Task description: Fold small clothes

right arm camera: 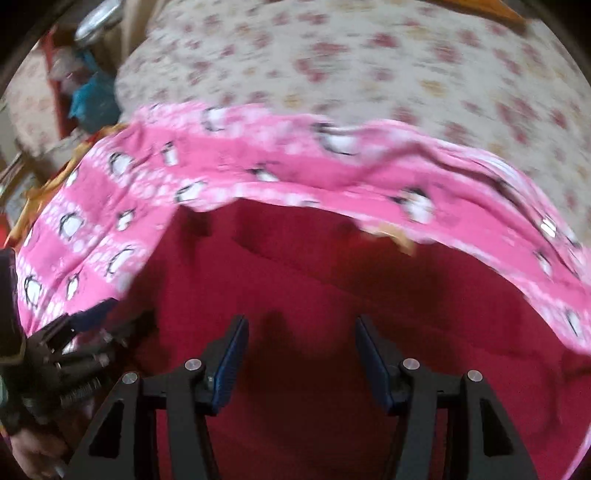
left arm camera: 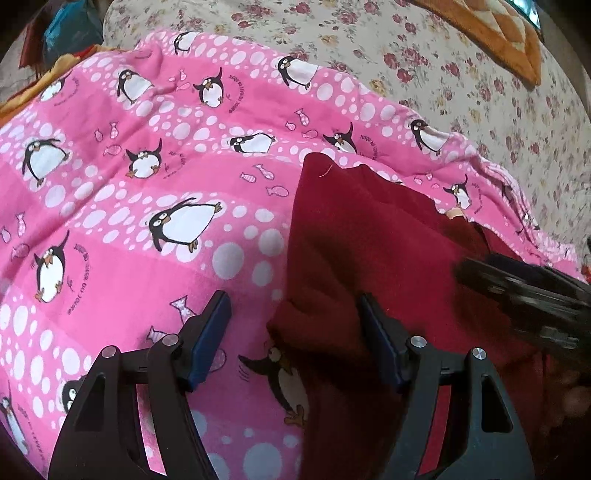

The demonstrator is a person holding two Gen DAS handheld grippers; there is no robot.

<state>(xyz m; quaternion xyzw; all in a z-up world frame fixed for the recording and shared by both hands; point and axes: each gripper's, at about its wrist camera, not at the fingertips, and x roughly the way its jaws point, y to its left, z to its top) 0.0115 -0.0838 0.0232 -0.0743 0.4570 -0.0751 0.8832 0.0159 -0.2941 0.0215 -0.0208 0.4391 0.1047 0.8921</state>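
Observation:
A dark red garment (left arm camera: 376, 251) lies on a pink penguin-print blanket (left arm camera: 129, 184). My left gripper (left arm camera: 295, 314) is open, its jaws straddling the garment's left edge near a bunched corner. My right gripper (right arm camera: 301, 332) is open above the middle of the red garment (right arm camera: 314, 280), nothing between its pads. The right gripper also shows in the left wrist view (left arm camera: 517, 291) at the right, over the garment. The left gripper shows in the right wrist view (right arm camera: 92, 321) at the left edge. The right wrist view is motion-blurred.
The pink blanket (right arm camera: 258, 166) lies on a cream floral bedsheet (left arm camera: 424, 55). An orange patterned cloth (left arm camera: 498, 33) lies at the far right corner. Blue and red clutter (right arm camera: 88, 96) sits beyond the bed's left edge.

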